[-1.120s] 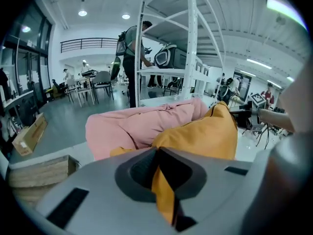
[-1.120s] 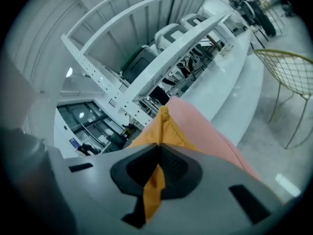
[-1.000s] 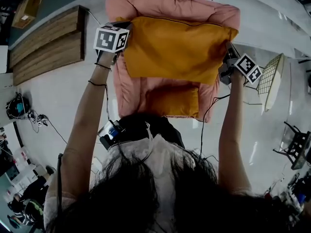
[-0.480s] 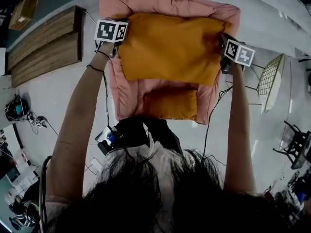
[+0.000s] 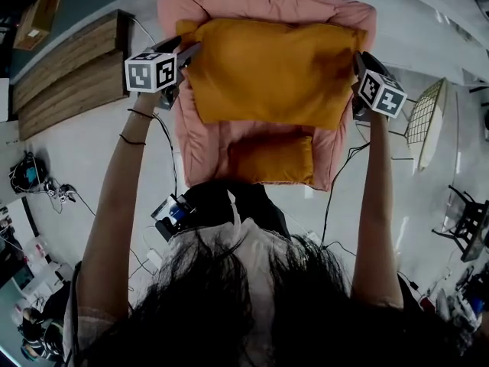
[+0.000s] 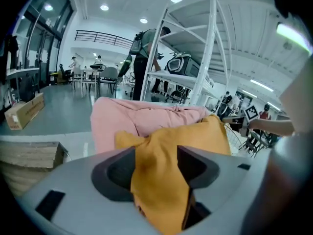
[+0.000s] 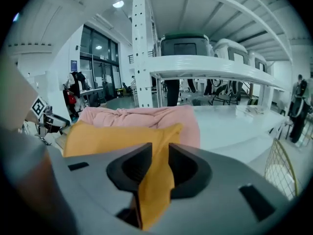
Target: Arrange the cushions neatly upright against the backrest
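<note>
From the head view, the large orange cushion (image 5: pixel 267 71) stands against the backrest (image 5: pixel 267 2) of the pink armchair (image 5: pixel 200 140). Its long axis runs side to side along that backrest, and you have one tool at each short end: the left gripper (image 5: pixel 186 53) at the backrest's left edge, the right gripper (image 5: pixel 357 61) at its right edge. A small orange cushion (image 5: pixel 271 159) lies flat on the seat, forward of the backrest and about midway between your hands, so neither is clearly nearer. In the left gripper view, the jaws have just been opening and stand wide apart. The cushion's corner hangs loosely between them, with the backrest directly behind it. In the right gripper view, the jaws have also just been opening, but only to a narrow gap. The other corner still fills that gap, no longer squeezed as far as you can judge. The cushion reaches inward from each tool along the backrest, so the likely next move is straight outward, away from its ends — any tug forward could tip it off the backrest.
</note>
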A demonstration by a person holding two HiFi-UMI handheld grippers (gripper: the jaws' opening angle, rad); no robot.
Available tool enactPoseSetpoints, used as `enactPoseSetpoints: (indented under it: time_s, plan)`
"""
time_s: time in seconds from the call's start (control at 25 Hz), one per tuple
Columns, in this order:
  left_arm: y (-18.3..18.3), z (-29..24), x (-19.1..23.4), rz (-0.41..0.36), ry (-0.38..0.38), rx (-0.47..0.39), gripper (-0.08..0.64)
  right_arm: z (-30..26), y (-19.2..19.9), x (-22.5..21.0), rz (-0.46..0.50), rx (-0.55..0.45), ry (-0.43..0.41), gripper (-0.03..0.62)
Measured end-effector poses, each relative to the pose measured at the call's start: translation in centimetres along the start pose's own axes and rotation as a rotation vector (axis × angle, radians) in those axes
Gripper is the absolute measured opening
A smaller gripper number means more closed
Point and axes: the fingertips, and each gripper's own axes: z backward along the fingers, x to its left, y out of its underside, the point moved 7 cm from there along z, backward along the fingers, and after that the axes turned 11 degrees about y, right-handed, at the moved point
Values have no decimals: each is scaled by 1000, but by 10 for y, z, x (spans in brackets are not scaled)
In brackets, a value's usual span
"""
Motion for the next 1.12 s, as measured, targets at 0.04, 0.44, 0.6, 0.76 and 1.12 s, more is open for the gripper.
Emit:
enactPoseSetpoints:
  time_s: [0.04, 0.44, 0.6, 0.76, 1.12]
  plan:
    - [9, 8, -2, -15, 0, 14, 259, 7, 1, -2, 6, -8, 1, 95]
    - [153, 30, -45, 121, 101, 193, 258, 91, 117, 15, 49, 171, -35, 173]
    - [215, 21, -57, 152, 119, 313, 258, 101, 182, 26, 81, 326, -39, 230]
    - [264, 11, -59, 174, 93, 385, 258, 100, 228, 36, 104, 402, -19, 235]
    - [288, -7, -39, 211, 29, 309, 258, 71, 254, 40, 252, 431, 26, 242]
